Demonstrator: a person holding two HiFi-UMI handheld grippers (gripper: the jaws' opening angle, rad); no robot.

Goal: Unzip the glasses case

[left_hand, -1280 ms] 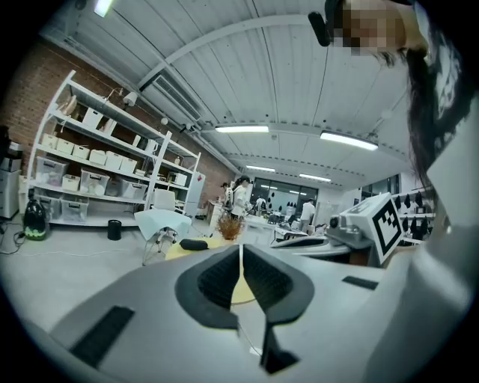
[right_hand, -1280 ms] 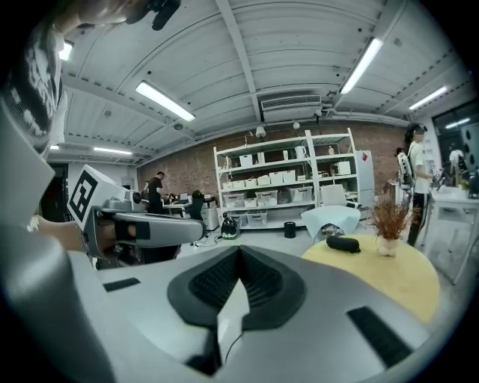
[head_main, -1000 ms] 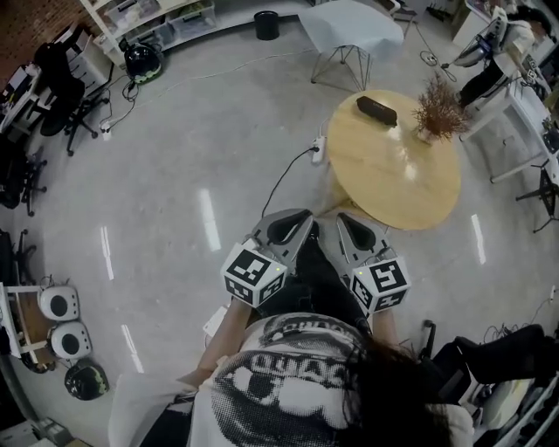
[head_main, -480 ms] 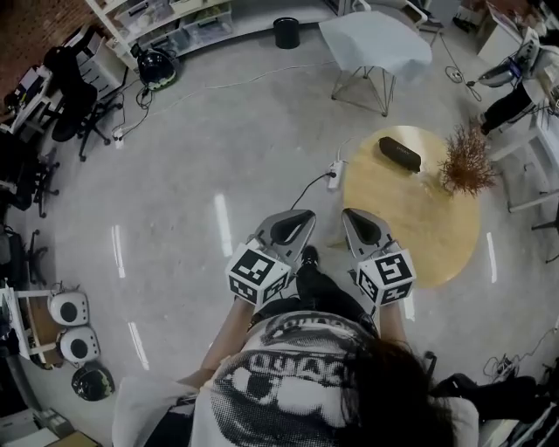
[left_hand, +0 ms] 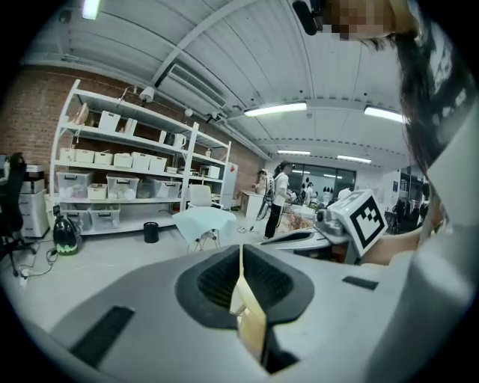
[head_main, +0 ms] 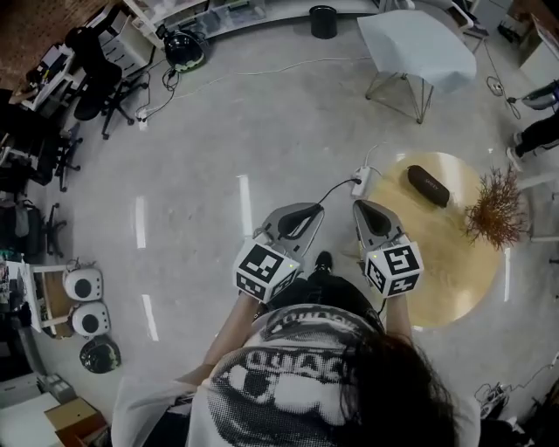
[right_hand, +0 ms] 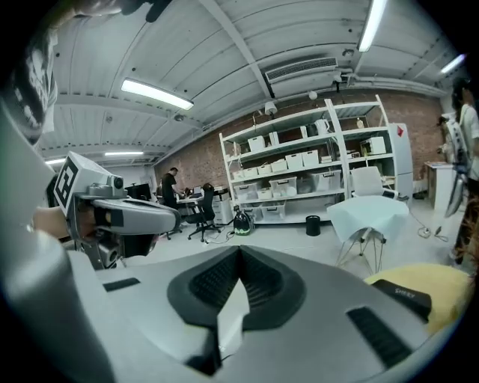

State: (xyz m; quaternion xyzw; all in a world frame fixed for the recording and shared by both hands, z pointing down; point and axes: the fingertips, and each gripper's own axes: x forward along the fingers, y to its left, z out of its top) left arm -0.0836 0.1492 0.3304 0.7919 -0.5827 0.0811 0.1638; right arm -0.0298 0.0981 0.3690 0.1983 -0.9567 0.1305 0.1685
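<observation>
Glasses case [head_main: 428, 185] closed, on round table [head_main: 445, 275], beside dried plant [head_main: 496, 209]

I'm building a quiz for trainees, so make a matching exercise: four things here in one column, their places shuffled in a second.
1 glasses case
2 dried plant
3 power strip
4 black bin

A floor, in front of the shelving
B floor, beside the round table
C lying on the table top
D standing at the table's right rim

Pairs: 1-C, 2-D, 3-B, 4-A
</observation>
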